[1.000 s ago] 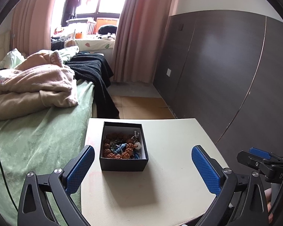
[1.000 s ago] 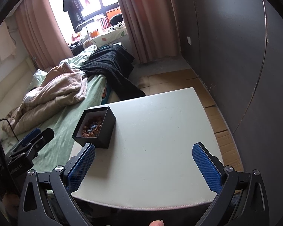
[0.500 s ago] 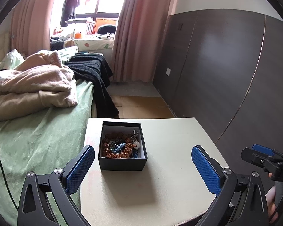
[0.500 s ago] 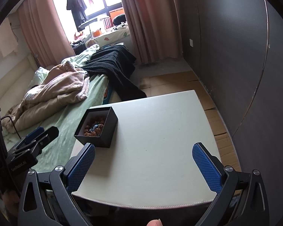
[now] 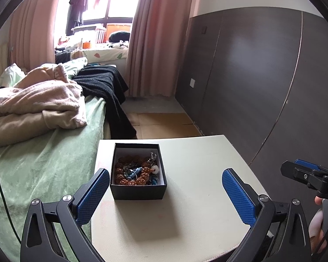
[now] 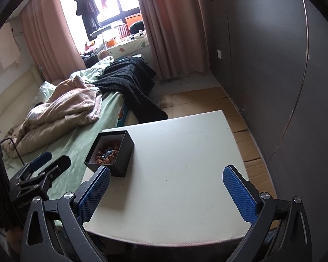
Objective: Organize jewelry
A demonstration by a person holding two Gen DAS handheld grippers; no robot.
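Bedroom, with one white table (image 5: 196, 196) beside one bed (image 5: 43, 163) under a green sheet. One small black box (image 5: 138, 171), lidless, stands on the table near the edge next to the bed. Inside it lies a tangle of jewelry (image 5: 137, 172): brown beads, blue pieces, one white bead and a bit of silver metal; the separate pieces are too tangled to count. The rest of the tabletop is bare white. Two grippers are in view, each with two blue pads. The left gripper (image 5: 166, 194) hovers at the near side of the table with its jaws spread wide and nothing between them; the box sits just ahead, nearer its left pad, untouched. The right gripper (image 6: 167, 194) hovers over the near table edge, jaws likewise spread wide and empty; in its view the box is ahead and left, just beyond the left pad. Each gripper shows at the edge of the other's view, well apart from the box. Nothing stands between either gripper and the box. On the bed lie one rumpled pink blanket (image 5: 37, 102) and one black blanket (image 5: 105, 87) draped over the side. Pink curtains (image 5: 155, 39) frame one bright window (image 5: 111, 0), where dark clothes hang. A dark panelled wall (image 5: 262, 76) runs along the right, with flattened cardboard (image 6: 196, 100) on the floor beside it.
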